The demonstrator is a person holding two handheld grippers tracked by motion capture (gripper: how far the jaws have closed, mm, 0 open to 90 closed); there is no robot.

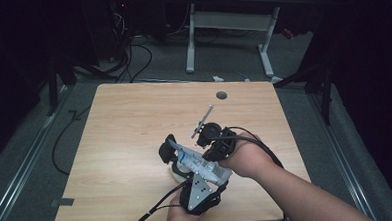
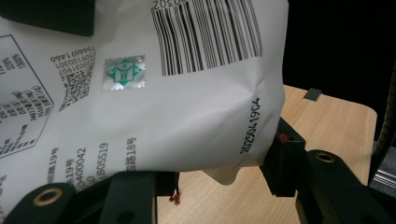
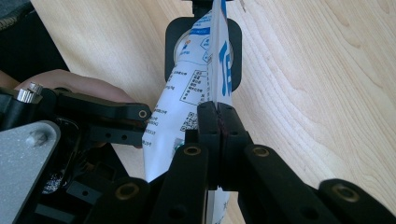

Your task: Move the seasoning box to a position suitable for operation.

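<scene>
- Jaws of the left gripper (image 2: 219, 182) stand about half open with a white pouch (image 2: 140, 93) between them; its pads press the pouch's sides, so it grips the pouch.
- Jaws of the right gripper (image 3: 218, 126) are pressed fully together on a thin edge of the pouch (image 3: 187, 98), pinching it flat.
- From the high view, the pouch (image 1: 201, 164) lies near the middle of the table (image 1: 130, 138), slightly toward 5 o'clock, held up off the wood between the two grippers.
- Left gripper (image 1: 178, 154) comes in from 6 o'clock, a grey three-cornered plate on top of it; the left hand (image 1: 181, 218) is at the table's near edge.
- Right gripper (image 1: 210, 140) sits at 1 o'clock of the pouch, with the right hand (image 1: 246, 161) and forearm reaching in from 5 o'clock.
- Left gripper view: the pouch shows a barcode at 12 o'clock, a small green square label at 10 o'clock, a QR code beside it, and a printed date code running up its right edge. Wood shows below and to the right.
- Right gripper view: the pouch runs from 6 o'clock up to 12 o'clock, white with blue print, its far end against a black round-cornered pad (image 3: 233, 51). The left gripper's black arm and plate sit at 8 o'clock.
- A small dark round hole (image 1: 221, 95) marks the table's far side, toward 1 o'clock.
</scene>
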